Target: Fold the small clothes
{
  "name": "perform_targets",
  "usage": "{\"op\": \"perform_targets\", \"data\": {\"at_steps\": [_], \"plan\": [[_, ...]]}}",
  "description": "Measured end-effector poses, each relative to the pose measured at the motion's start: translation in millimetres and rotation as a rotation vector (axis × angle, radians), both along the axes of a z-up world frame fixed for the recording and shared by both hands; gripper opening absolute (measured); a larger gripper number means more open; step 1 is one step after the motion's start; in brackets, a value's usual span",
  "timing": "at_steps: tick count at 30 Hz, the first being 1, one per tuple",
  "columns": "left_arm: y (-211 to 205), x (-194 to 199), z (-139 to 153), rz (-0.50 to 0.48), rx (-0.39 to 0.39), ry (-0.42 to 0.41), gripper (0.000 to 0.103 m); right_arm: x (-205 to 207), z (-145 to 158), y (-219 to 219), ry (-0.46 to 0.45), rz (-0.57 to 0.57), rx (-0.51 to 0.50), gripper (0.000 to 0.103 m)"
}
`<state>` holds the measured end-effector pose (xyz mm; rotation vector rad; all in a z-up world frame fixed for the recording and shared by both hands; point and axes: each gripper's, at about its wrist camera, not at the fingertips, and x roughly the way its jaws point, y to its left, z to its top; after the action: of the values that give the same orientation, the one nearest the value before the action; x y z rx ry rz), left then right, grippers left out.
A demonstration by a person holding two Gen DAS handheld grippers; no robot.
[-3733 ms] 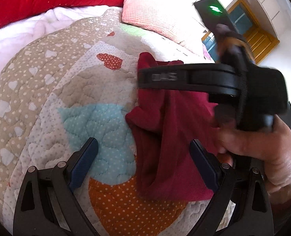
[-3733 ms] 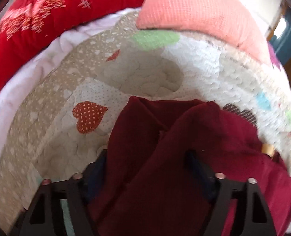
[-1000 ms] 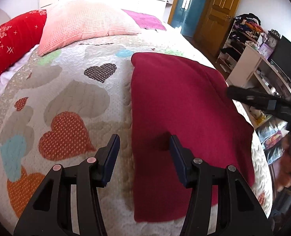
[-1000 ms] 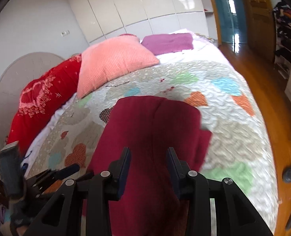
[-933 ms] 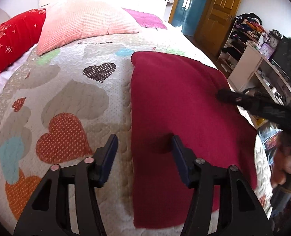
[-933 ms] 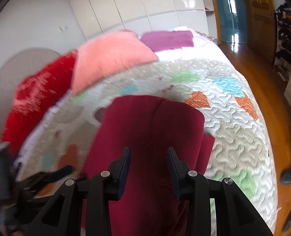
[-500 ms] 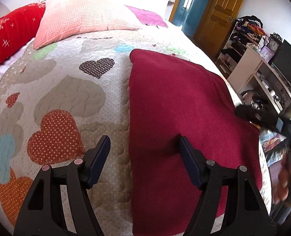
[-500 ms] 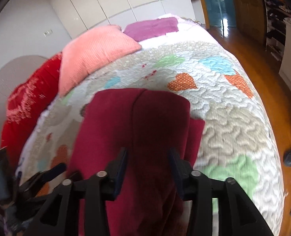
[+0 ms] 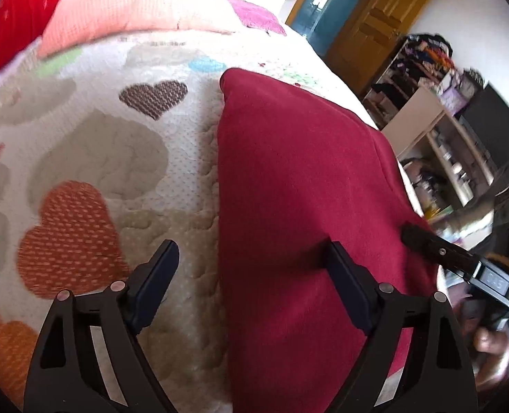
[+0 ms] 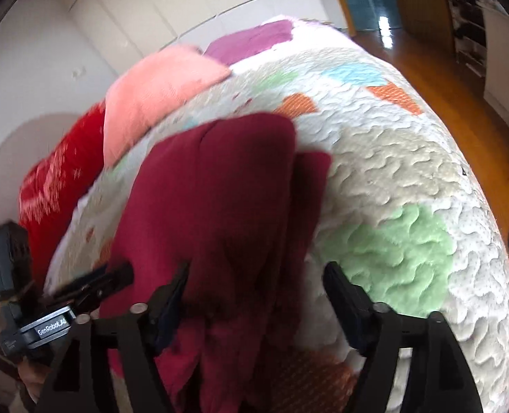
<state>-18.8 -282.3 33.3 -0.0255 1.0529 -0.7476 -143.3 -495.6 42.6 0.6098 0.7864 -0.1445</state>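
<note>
A dark red garment point(image 9: 295, 186) lies spread flat on the heart-patterned quilt point(image 9: 92, 158); it also shows in the right wrist view point(image 10: 216, 199), with a folded edge along its right side. My left gripper point(image 9: 251, 265) is open, just above the garment's near left edge, holding nothing. My right gripper point(image 10: 254, 285) is open over the garment's near right edge, empty. The right gripper's fingers point(image 9: 426, 241) show at the garment's right edge in the left wrist view. The left gripper's fingers point(image 10: 96, 282) show at the left of the right wrist view.
A pink pillow point(image 9: 123, 3), a red pillow point(image 9: 6, 24) and a purple cloth point(image 10: 251, 43) lie at the head of the bed. Shelves with clutter point(image 9: 440, 127) and a wooden door point(image 9: 374, 17) stand to the right. Wooden floor point(image 10: 467, 79) lies beyond the bed edge.
Both grippers have opened wider and dropped closer to the garment's near edge. The garment, bunched a few seconds ago, now lies spread flat.
</note>
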Motion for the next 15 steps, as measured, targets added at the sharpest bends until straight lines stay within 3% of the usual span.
{"op": "perform_targets", "data": {"at_steps": [5,6,7,10,12,15], "plan": [[-5.9,2.4,-8.7,-0.014,-0.065,0.039,0.086,22.6,-22.9,-14.1,-0.064,0.017,0.166,0.08],[-7.4,0.8,-7.5,-0.031,-0.073,0.037,0.079,24.9,-24.0,-13.8,-0.089,0.016,0.177,0.077],[-8.3,-0.5,-5.3,-0.046,-0.084,0.039,0.069,26.6,-23.3,-14.1,-0.1,0.019,0.191,0.059],[-3.4,-9.9,8.7,-0.057,-0.074,0.0,0.054,24.2,-11.9,-6.0,-0.1,0.023,0.181,0.047],[9.3,-17.6,21.8,-0.059,-0.08,-0.008,0.051,19.0,4.8,3.0,-0.119,0.048,0.145,0.041],[41.0,-34.5,43.2,-0.043,-0.088,-0.03,0.051,7.3,26.9,19.8,-0.153,0.093,0.16,0.04]]}}
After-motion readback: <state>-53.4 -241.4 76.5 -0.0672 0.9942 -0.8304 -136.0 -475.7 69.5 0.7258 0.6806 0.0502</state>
